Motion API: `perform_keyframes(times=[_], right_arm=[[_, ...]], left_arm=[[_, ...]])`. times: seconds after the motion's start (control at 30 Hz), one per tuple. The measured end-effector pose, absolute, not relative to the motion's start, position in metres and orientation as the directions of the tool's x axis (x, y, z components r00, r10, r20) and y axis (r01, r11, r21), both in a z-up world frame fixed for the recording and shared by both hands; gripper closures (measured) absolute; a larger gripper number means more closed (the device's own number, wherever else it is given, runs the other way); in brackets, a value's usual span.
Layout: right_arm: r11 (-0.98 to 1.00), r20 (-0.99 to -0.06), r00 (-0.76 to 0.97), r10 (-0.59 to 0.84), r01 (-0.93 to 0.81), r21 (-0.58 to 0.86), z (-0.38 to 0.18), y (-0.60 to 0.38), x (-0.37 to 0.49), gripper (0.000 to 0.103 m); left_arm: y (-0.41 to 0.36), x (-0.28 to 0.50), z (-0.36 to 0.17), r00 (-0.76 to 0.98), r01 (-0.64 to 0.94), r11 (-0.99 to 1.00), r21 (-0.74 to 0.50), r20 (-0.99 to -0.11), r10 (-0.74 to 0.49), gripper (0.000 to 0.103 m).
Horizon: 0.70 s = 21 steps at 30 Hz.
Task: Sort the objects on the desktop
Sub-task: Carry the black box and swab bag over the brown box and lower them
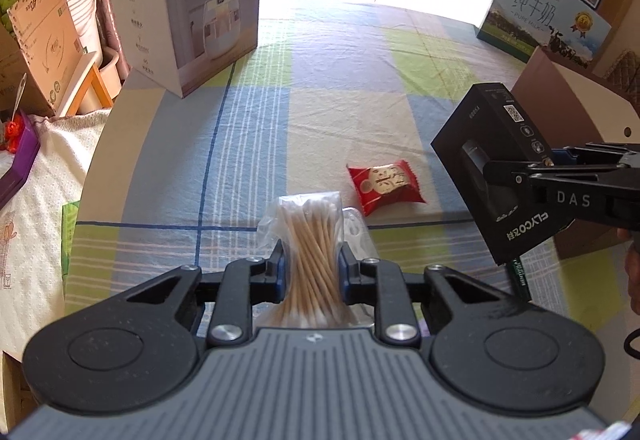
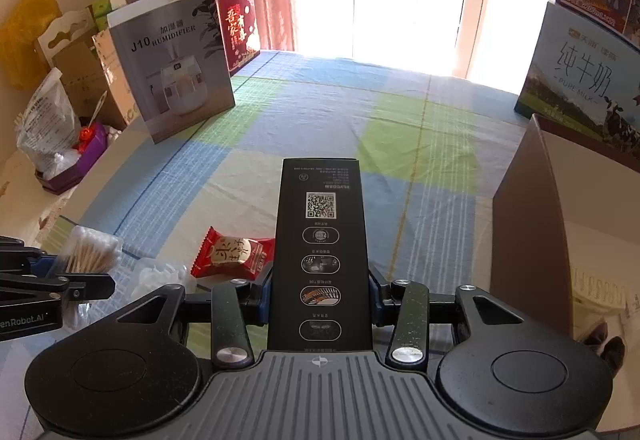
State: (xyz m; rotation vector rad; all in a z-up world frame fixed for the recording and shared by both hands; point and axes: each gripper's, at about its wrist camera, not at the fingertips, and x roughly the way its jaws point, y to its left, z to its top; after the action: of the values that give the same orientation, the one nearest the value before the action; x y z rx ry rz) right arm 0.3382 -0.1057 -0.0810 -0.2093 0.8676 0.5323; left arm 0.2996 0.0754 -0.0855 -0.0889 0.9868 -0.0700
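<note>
Already both tools are loaded, so the sort looks midway: two things are lifted, none visibly put away, and at least two remain on the table (image 1: 360,88). The left hand-held gripper (image 1: 311,272) is clamped on a clear bag of cotton swabs (image 1: 310,236), pale wooden sticks with white tips bunched upright between the pads. The right hand-held gripper (image 2: 320,290) is clamped on a long black box (image 2: 322,240), matte, printed with a QR code and a column of oval icons, held in the air just right of the red snack packet (image 2: 232,252). That packet, glossy red with a gold-and-white label, lies flat on the checked cloth, and a clear plastic packet (image 2: 158,274) lies just left of it. Right of the snack packet stands an open cardboard box (image 2: 532,224), probably the bin for sorted things, though its inside is mostly hidden. Left to do, I judge: deposit both held things, then fetch the two packets.
</note>
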Motion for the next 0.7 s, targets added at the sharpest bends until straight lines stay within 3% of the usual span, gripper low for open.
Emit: perform_keyframes(times=[0.7], right_arm=[[0.866,-0.687,0.599,0.412,-0.492,0.091,-0.025,-0.191,0.257,0.062]], left_arm=[[-0.008,0.262,-0.029,0.615,0.179,0.977,-0.119,-0.761,-0.205,0.083]])
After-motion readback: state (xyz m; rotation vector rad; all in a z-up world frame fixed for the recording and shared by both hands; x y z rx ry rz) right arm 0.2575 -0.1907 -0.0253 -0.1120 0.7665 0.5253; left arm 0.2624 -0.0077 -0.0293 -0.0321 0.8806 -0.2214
